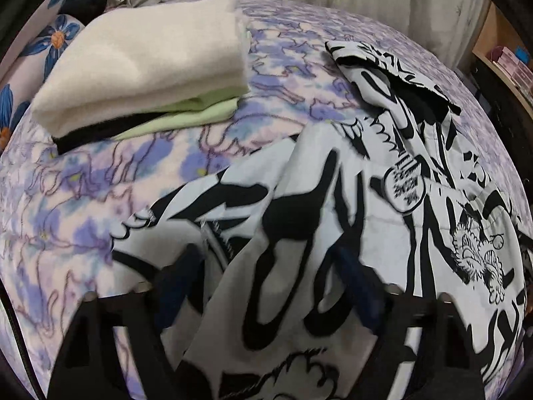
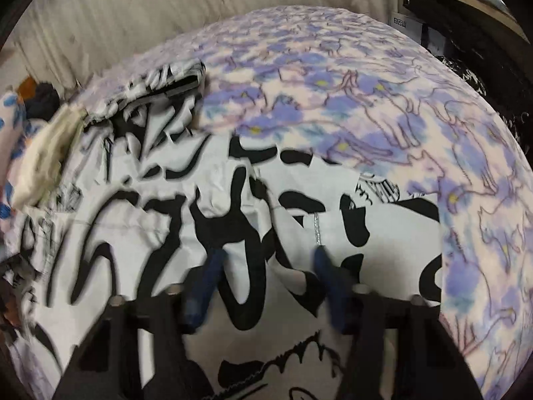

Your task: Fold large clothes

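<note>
A large white garment with bold black print (image 1: 333, 220) lies spread and rumpled on the bed. It also fills the lower left of the right wrist view (image 2: 160, 206). My left gripper (image 1: 269, 260) is open, its dark blue fingers apart just over the garment's left part, near its edge. My right gripper (image 2: 268, 256) is open above the garment near its right edge; a silver strip on the cloth lies by the right finger. Both views are blurred. Neither gripper holds cloth.
A purple and pink floral blanket (image 1: 83, 200) covers the bed. A stack of folded clothes, cream over black and green (image 1: 146, 66), lies at the back left. Pale curtains (image 2: 116, 16) hang behind. A shelf with boxes (image 1: 509, 63) stands at the right.
</note>
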